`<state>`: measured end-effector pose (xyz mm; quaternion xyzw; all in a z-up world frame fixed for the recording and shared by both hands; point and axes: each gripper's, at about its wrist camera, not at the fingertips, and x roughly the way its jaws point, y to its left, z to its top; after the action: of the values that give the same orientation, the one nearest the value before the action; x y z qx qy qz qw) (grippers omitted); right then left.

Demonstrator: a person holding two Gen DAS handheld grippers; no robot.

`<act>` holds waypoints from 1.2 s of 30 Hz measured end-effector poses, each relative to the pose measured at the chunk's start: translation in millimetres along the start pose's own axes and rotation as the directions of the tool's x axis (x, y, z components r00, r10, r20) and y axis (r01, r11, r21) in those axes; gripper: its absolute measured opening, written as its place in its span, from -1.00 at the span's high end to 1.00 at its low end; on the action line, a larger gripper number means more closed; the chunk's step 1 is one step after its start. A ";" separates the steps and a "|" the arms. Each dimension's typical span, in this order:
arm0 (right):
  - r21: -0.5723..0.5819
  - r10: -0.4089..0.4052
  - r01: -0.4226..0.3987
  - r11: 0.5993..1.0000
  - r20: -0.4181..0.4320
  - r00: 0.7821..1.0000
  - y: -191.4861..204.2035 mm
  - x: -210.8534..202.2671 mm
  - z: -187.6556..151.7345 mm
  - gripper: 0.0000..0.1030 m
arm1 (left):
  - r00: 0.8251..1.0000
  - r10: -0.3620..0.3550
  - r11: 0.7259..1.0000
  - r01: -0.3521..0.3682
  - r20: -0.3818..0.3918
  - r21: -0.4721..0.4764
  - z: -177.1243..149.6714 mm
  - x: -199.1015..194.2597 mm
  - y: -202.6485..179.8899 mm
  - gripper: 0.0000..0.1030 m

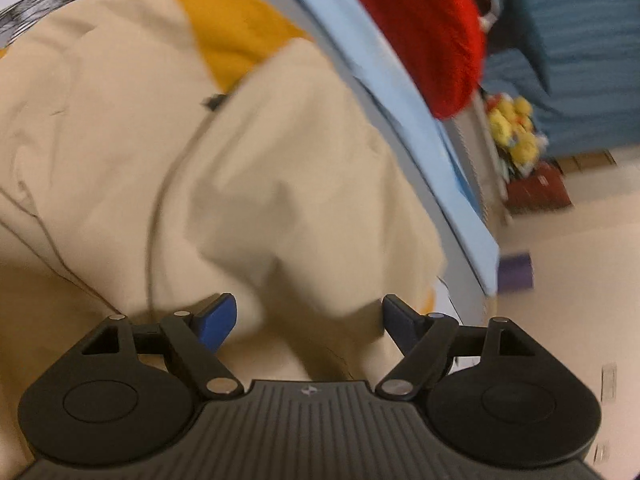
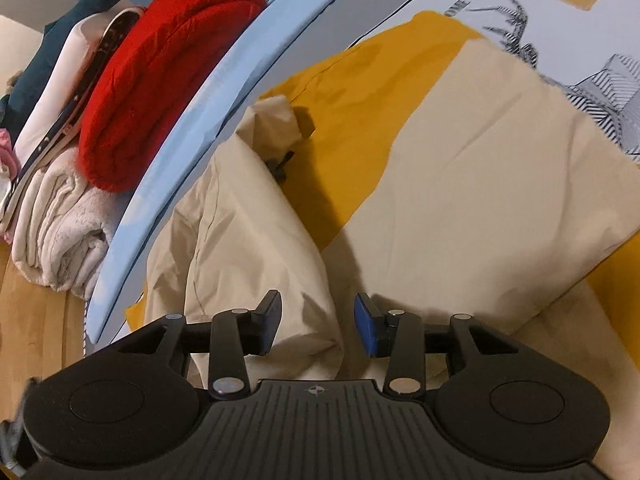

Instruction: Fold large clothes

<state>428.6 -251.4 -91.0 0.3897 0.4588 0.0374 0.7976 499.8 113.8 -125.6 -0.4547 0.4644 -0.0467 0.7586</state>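
A large beige garment [image 1: 248,184] with a yellow lining [image 1: 240,36] lies rumpled on a bed. A small black zip pull [image 1: 214,101] shows on it. My left gripper [image 1: 308,320] is open, its blue pads either side of a raised fold of beige cloth, right above the garment. In the right wrist view the same beige garment [image 2: 480,184] and its yellow lining [image 2: 352,120] fill the middle. My right gripper [image 2: 318,326] is open, with a beige fold [image 2: 256,240] between and beyond its fingers.
The patterned bed sheet [image 2: 560,20] lies under the garment, with a light blue bed edge [image 2: 192,120] beside it. A red folded cloth [image 2: 160,68] and white towels [image 2: 60,220] are stacked beyond the edge. Yellow plush toys [image 1: 514,128] and a purple block [image 1: 516,272] sit on the floor.
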 end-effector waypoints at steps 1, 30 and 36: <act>-0.003 0.005 -0.005 1.000 -0.001 1.000 -3.5 2.5 -0.2 0.33 | 1.000 0.000 1.000 0.000 0.013 -0.025 1.7 1.3 4.9 -0.53; 0.143 -0.131 0.125 0.982 0.029 0.991 -30.5 3.2 -1.1 0.94 | 0.989 0.143 0.989 -0.144 0.045 0.020 16.6 -11.4 14.2 0.57; 0.139 -0.166 0.155 0.978 0.071 0.984 -26.4 -9.6 5.2 0.42 | 0.936 0.167 0.889 -0.278 0.310 0.363 -4.5 -49.1 -44.3 0.10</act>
<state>419.2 -276.7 -100.1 0.4051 0.4571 -0.0737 0.7883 484.3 109.3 -61.3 -0.2347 0.3865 0.0097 0.8919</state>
